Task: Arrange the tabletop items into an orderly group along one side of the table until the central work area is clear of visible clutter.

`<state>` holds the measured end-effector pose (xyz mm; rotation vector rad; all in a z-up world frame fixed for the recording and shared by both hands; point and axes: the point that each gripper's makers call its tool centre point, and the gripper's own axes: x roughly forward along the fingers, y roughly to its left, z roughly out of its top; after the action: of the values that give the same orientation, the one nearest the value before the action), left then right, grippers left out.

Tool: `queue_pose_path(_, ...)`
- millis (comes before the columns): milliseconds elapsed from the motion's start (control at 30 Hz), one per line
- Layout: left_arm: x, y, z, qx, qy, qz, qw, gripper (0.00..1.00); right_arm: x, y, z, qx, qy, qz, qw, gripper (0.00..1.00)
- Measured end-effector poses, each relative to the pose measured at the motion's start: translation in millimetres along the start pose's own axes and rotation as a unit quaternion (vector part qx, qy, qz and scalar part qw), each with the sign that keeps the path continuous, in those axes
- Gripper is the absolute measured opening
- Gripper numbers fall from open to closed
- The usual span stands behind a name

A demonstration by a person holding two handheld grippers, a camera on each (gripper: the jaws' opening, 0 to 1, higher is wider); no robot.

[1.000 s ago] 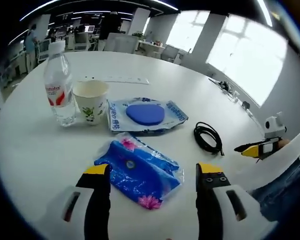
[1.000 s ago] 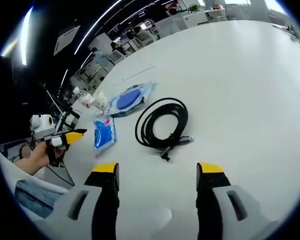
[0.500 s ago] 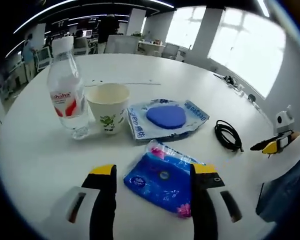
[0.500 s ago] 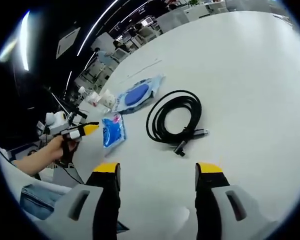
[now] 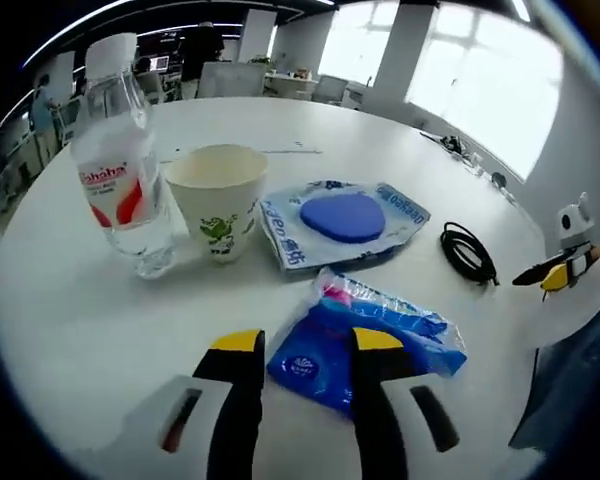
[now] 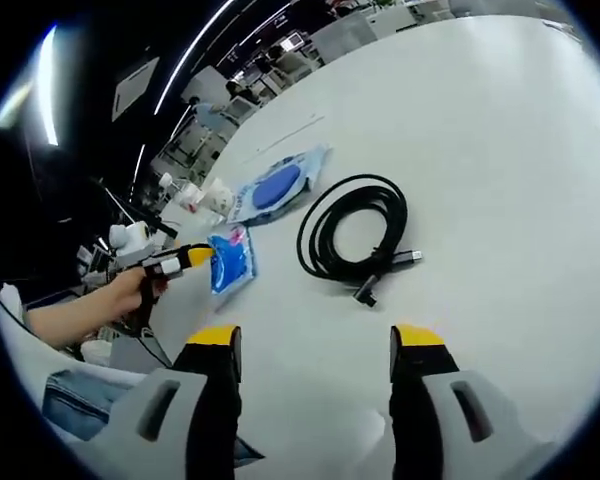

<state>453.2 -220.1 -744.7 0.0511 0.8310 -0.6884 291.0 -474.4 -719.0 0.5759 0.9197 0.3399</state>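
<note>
A blue tissue pack (image 5: pixel 380 325) with pink flowers lies near the table's front edge. My left gripper (image 5: pixel 310 342) has its jaws closed in on the pack's near end, which fills the gap between them. In the right gripper view the left gripper (image 6: pixel 195 257), held by a hand (image 6: pixel 90 310), meets the same tissue pack (image 6: pixel 230 265). Behind it stand a water bottle (image 5: pixel 120 180), a paper cup (image 5: pixel 216 200) and a wipes pack (image 5: pixel 342 220) with a blue lid. A coiled black cable (image 6: pixel 312 240) lies ahead of my right gripper (image 6: pixel 315 345), which is open and holds nothing.
The round white table (image 5: pixel 60 320) has bare room to the left of the bottle and far behind the items. In the left gripper view the cable (image 5: pixel 452 243) lies to the right, with the right gripper (image 5: pixel 555 275) past it. Office desks stand in the background.
My left gripper moved forward over the tissue pack and its jaws narrowed onto it. The right gripper stayed open and barely shifted.
</note>
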Motion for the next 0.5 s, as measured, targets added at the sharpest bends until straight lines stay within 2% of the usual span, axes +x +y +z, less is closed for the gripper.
queue_pose_path(267,-3.2,9.2,-11.3,-0.022,0.003,0.025,0.9995,0.0,19.3,21.9,-1.7,-0.025,0.034,0.029,0.9987,0.59)
queue_pose_path(367,-5.2,6.2,-17.1,-0.013,0.01,0.027,0.9995,0.0,29.7,38.4,1.4,-0.026,0.043,0.05,0.9975,0.58)
queue_pose_path(500,-8.5,4.5,-17.1,-0.008,0.003,0.028,0.9996,0.0,45.0,66.5,3.4,-0.03,0.065,0.083,0.994,0.58)
